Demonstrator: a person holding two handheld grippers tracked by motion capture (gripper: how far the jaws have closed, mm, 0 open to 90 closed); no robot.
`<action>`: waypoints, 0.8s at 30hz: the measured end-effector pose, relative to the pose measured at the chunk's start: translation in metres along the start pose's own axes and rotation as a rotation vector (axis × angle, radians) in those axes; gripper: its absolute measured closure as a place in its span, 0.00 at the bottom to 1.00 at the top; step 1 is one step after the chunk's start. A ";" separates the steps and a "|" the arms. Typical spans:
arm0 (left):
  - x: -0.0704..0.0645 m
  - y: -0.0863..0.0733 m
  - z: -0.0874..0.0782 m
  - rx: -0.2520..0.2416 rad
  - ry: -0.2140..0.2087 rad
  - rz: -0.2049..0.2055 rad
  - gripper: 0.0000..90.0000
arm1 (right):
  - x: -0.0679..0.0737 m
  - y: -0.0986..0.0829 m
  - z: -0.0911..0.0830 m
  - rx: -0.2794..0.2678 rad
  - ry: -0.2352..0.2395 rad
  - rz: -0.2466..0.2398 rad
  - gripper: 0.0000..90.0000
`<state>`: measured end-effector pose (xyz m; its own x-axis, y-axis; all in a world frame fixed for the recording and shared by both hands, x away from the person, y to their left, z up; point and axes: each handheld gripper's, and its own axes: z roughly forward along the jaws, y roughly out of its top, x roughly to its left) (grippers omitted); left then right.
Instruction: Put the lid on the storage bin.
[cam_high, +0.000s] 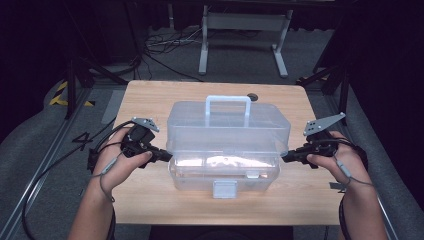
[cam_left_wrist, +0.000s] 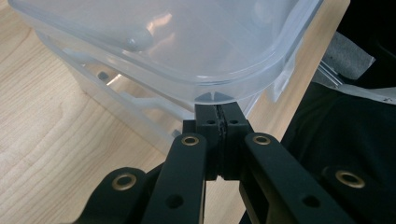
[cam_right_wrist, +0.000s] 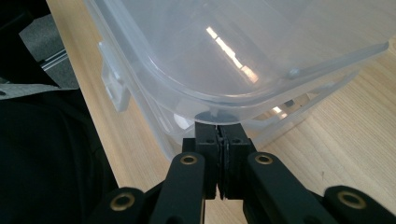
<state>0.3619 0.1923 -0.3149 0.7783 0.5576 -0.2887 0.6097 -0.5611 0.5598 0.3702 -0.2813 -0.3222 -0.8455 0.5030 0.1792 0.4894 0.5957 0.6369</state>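
Sitting in the middle of the wooden table (cam_high: 150, 95) is a clear plastic storage box (cam_high: 227, 150), and the work in hand seems to be opening it from both ends at once. Starting at the left, the left gripper (cam_high: 169, 156) is pressing in against the box's left end, with the person's left hand (cam_high: 120, 162) wrapped around its body. In the left gripper view its jaws are standing closed, pads together, with the tips tucked just under the overhanging rim of the lid (cam_left_wrist: 196, 51); whether a thin tab is pinched between them is too fine to tell. Moving to the centre, the lid is appearing to sit slightly raised above the base, its handle (cam_high: 228, 107) is standing upright at the back, and the front latch (cam_high: 224, 189) is hanging down below the lid edge, so it is looking already released. On the right, the right gripper (cam_high: 285, 156) is mirroring the first, jaws likewise closed and nosed under the lid's rim at the box's right end. I am judging the task as early to midway: unlatching is looking done, while lifting the lid fully clear is remaining.
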 end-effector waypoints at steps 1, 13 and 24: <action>0.000 0.000 0.000 0.002 0.000 0.000 0.99 | 0.000 0.000 0.000 0.002 -0.001 -0.002 0.98; 0.000 0.000 0.004 0.049 -0.009 0.012 0.99 | 0.001 -0.001 0.003 0.043 -0.003 -0.023 0.98; 0.000 -0.001 0.008 0.099 -0.017 0.018 0.99 | 0.001 -0.002 0.007 0.086 0.012 -0.036 0.97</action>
<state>0.3623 0.1878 -0.3217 0.7913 0.5370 -0.2924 0.6065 -0.6292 0.4860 0.3701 -0.2773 -0.3287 -0.8654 0.4726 0.1666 0.4744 0.6655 0.5762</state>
